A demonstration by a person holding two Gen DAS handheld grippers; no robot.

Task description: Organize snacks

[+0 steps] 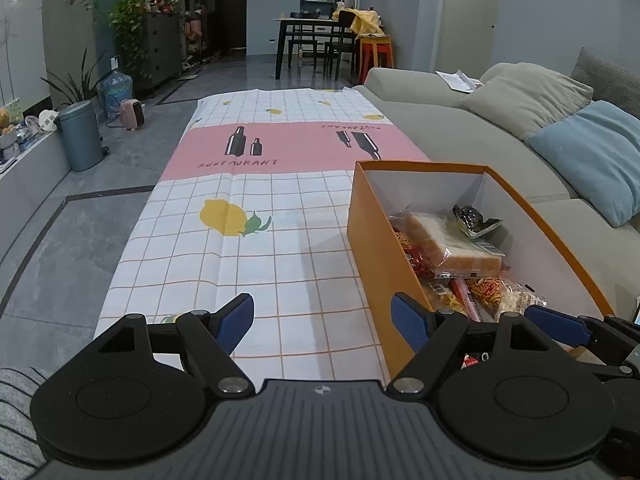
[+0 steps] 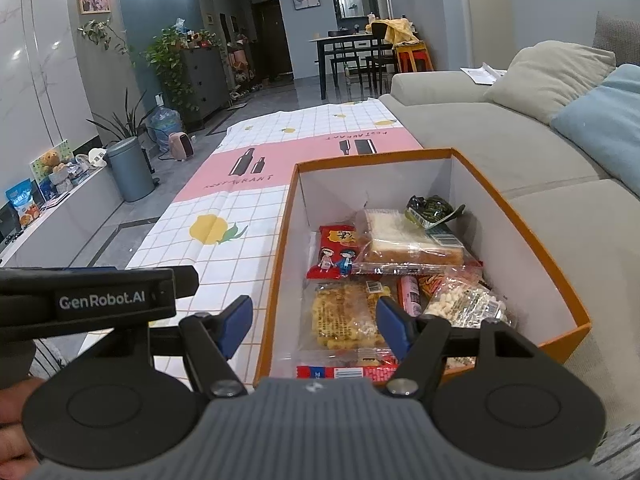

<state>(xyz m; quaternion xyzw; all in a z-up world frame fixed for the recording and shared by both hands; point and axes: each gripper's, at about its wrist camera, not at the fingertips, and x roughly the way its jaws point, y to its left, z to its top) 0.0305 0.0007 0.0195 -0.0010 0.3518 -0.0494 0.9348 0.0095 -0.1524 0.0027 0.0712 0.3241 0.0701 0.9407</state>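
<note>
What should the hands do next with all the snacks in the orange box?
Probably draw both back and stop. Every snack in view, such as the bread pack, already lies inside the orange box, the tablecloth shows none, and both the left hand-held gripper and right hand-held gripper are open, holding nothing.

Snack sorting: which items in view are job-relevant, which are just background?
Job:
orange box
bread slice pack
red cartoon packet
yellow cracker pack
green-black packet
white puffs bag

Background:
tablecloth
sofa
blue cushion
bin
dining table
</note>
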